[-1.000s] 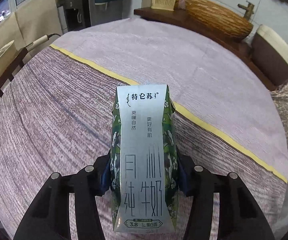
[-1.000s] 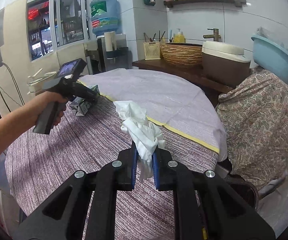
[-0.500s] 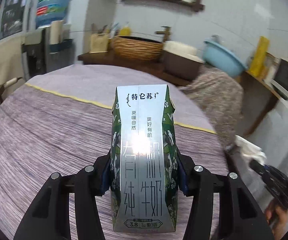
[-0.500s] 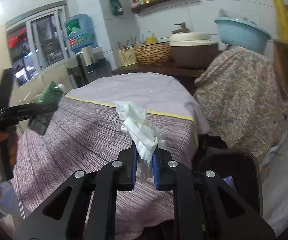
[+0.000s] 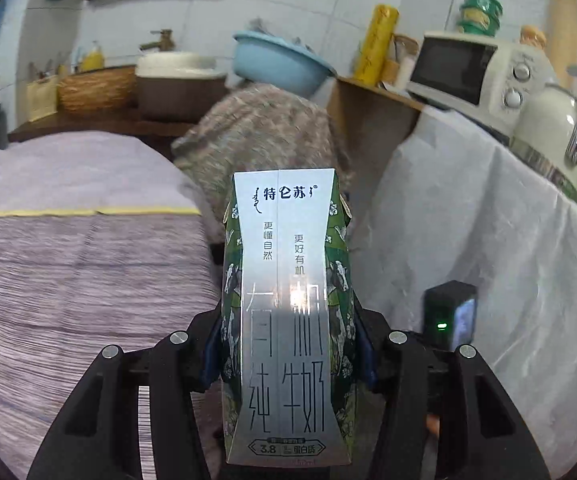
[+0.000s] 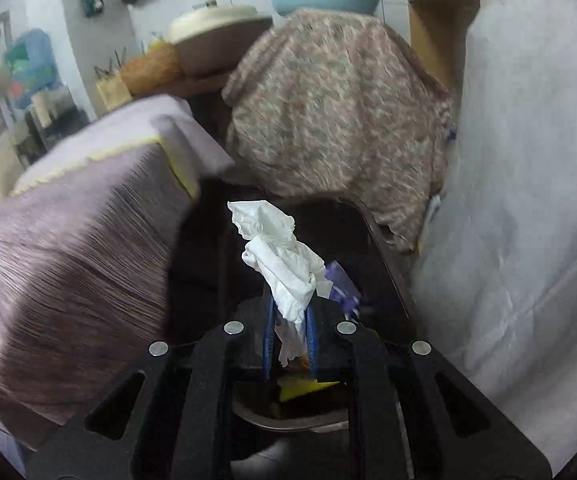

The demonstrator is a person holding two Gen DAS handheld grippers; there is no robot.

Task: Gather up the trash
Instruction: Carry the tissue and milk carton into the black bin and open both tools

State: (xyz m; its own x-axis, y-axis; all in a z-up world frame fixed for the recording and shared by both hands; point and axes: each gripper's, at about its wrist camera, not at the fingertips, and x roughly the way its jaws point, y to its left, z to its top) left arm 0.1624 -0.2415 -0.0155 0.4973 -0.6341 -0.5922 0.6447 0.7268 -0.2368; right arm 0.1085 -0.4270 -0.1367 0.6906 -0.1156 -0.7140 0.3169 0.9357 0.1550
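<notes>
My left gripper (image 5: 288, 344) is shut on a silver and green milk carton (image 5: 284, 300), held upright in the air past the right edge of the purple-clothed table (image 5: 68, 264). My right gripper (image 6: 290, 320) is shut on a crumpled white tissue (image 6: 278, 256) and hangs over a dark trash bin (image 6: 352, 236) beside the table (image 6: 80, 248). Purple and yellow scraps (image 6: 342, 284) lie inside the bin. The other gripper's camera body (image 5: 448, 316) shows low right in the left wrist view.
A floral-covered mound (image 6: 328, 120) stands behind the bin. A white-draped counter (image 5: 488, 248) is on the right with a microwave (image 5: 476, 76) and a kettle on it. A blue basin (image 5: 280, 60) and a woven basket (image 5: 96, 88) are at the back.
Both grippers have swung right, off the table. The right one, with the tissue, now looks down into the bin. The left one carried the carton past the table's edge.
</notes>
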